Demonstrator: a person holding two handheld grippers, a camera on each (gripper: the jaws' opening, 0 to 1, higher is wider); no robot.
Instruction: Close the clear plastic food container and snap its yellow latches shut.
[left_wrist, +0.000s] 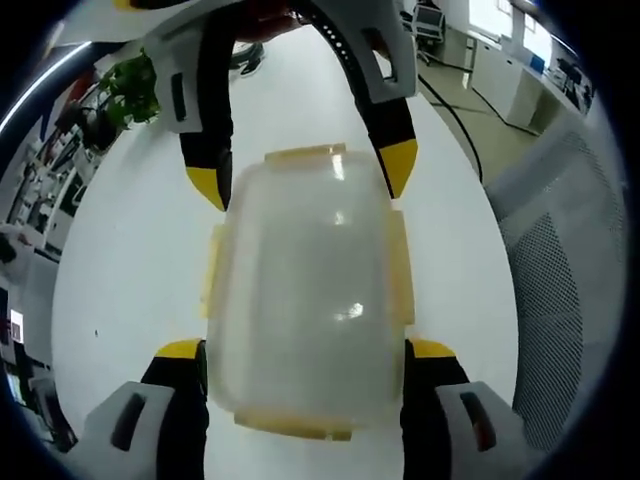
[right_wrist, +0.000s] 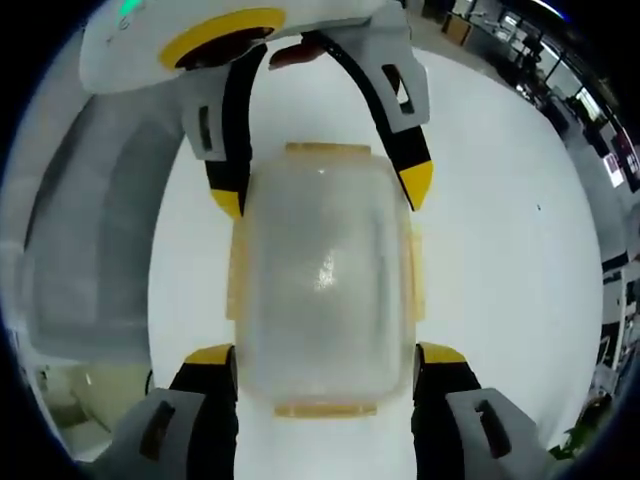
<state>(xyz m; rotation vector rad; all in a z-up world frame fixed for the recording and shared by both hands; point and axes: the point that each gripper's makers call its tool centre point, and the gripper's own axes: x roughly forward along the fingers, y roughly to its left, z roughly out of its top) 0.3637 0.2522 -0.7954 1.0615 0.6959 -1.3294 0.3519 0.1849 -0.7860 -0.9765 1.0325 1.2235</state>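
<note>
**Two grippers bracketing a closed-looking food container on a white table**

The clear plastic food container (left_wrist: 305, 295) lay at the centre of the left gripper view, lid side up, resting flat on the white table (left_wrist: 130, 290). Its lid seemed seated on the base, though the frosted plastic kept me from being sure of the seal. Yellow latches (left_wrist: 400, 265) ran along its edges: one at three o'clock, one at nine o'clock, one at twelve and one at six. The side latches appeared to stand slightly out from the wall, so I judged them not yet snapped.

My left gripper (left_wrist: 305, 350) was spread wide, its yellow-tipped jaws straddling the near end of the container at five and seven o'clock, apparently just beside the walls. I could not tell whether they touched. My right gripper (left_wrist: 305, 180) came in from twelve o'clock, also wide, flanking the far end. I judged both were placed this way to steady the box from opposite ends before pressing the latches.

In the right gripper view the container (right_wrist: 325, 280) sat centred again, with my right gripper (right_wrist: 325, 355) low and my left gripper (right_wrist: 320, 195) opposite.

A green plant (left_wrist: 135, 90) stood at ten o'clock, and a grey mesh panel (left_wrist: 565, 290) at three o'clock, well apart.
</note>
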